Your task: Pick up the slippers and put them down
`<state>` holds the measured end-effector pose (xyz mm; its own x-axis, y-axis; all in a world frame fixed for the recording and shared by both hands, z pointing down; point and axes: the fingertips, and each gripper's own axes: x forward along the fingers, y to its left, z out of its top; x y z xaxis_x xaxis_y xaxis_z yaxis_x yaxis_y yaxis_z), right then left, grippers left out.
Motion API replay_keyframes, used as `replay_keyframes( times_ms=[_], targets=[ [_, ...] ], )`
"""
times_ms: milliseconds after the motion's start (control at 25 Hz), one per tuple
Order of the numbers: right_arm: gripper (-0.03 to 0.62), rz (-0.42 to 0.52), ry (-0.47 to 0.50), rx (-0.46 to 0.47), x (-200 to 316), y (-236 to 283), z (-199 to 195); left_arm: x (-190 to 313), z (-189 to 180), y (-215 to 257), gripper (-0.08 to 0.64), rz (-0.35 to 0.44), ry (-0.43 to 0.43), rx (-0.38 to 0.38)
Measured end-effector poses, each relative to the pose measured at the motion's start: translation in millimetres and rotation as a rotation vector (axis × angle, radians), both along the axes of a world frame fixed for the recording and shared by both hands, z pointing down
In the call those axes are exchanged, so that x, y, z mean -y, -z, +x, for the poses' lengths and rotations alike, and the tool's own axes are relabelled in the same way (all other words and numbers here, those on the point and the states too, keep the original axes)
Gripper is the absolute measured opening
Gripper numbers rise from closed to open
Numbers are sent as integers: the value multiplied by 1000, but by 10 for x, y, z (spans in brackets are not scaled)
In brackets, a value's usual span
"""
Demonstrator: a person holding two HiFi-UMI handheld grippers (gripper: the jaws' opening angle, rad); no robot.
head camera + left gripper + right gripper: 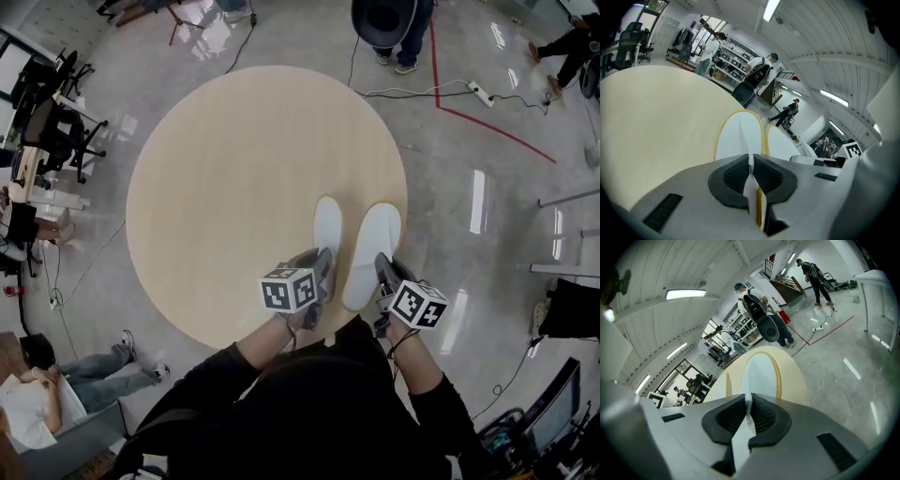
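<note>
Two white slippers lie side by side over the near right part of the round wooden table [216,178], toes pointing away from me. My left gripper [322,274] is shut on the heel edge of the left slipper [327,228]; in the left gripper view the white sheet with its yellow trim is pinched between the pads [752,172], and the slipper [739,136] stretches ahead. My right gripper [383,273] is shut on the heel of the right slipper [371,248], with white material between the pads [748,413] and the slipper [759,373] ahead.
The table's near edge [281,342] is close under my arms. Grey floor surrounds it, with a power strip and cables [480,92] and red tape [487,127] at the back right. A person stands beyond the table [398,28]; office chairs [61,127] are at the left.
</note>
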<state>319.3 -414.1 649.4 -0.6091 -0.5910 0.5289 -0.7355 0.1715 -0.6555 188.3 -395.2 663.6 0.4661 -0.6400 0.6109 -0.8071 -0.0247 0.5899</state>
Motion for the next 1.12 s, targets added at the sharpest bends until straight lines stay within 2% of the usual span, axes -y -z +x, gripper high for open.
replay_keyframes(
  times_ms=[320,560,720,920,1120],
  targets=[
    [34,-14,89,-90,553,-380,-146,481,26,-376,38,-85,19,2],
    [34,-48,127,-119,638,-684,-256,578,-27,-704,38,-138,45,2],
    [35,-65,178,-180,688,-889,-184,645,43,-886,38,-155,45,20],
    [35,-103,194,-220,868,-1056,-77,881,160,-940,38,-162,36,24],
    [35,-122,192,-206,854,-1131,-81,880,203,-1000,38,-162,25,39]
  ],
)
